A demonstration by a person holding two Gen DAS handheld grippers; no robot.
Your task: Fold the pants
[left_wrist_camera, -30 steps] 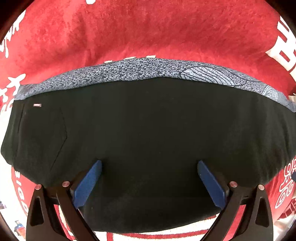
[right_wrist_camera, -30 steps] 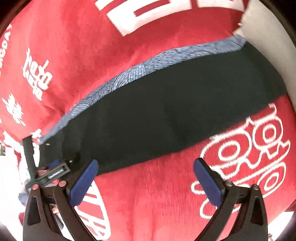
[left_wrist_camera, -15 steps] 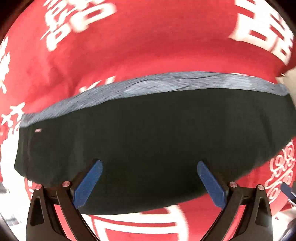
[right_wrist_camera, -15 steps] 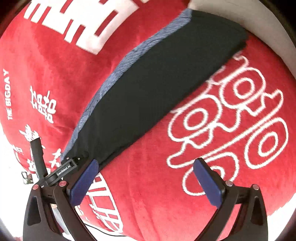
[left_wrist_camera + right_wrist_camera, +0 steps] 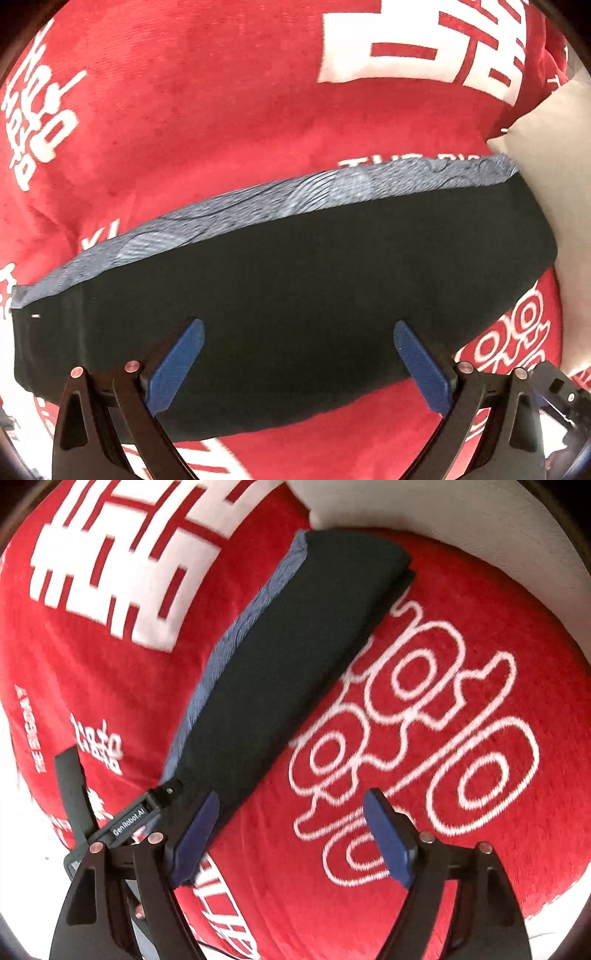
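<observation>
The folded black pants [image 5: 295, 266] lie flat on the red blanket [image 5: 221, 110], with a blue-grey patterned band [image 5: 295, 192] along their far edge. My left gripper [image 5: 297, 328] hangs open straight above them, with nothing between its blue pads. In the right wrist view the pants [image 5: 295, 657] run as a long strip from the top to the lower left. My right gripper [image 5: 291, 797] is over the bare blanket [image 5: 443, 720] beside the strip's near end. Its jaws are closing with nothing between them. The left gripper's body [image 5: 125, 823] shows at the lower left.
A cream pillow [image 5: 554, 166] touches the pants' right end and also fills the top of the right wrist view as a pillow edge [image 5: 443, 509]. The blanket carries large white characters [image 5: 122, 554]. The right gripper's black body [image 5: 557, 387] shows at the lower right.
The left gripper has slid sideways over the pants, bringing the pillow into view. The right gripper has rolled and moved off the pants' edge over red blanket, and its jaws have narrowed a little.
</observation>
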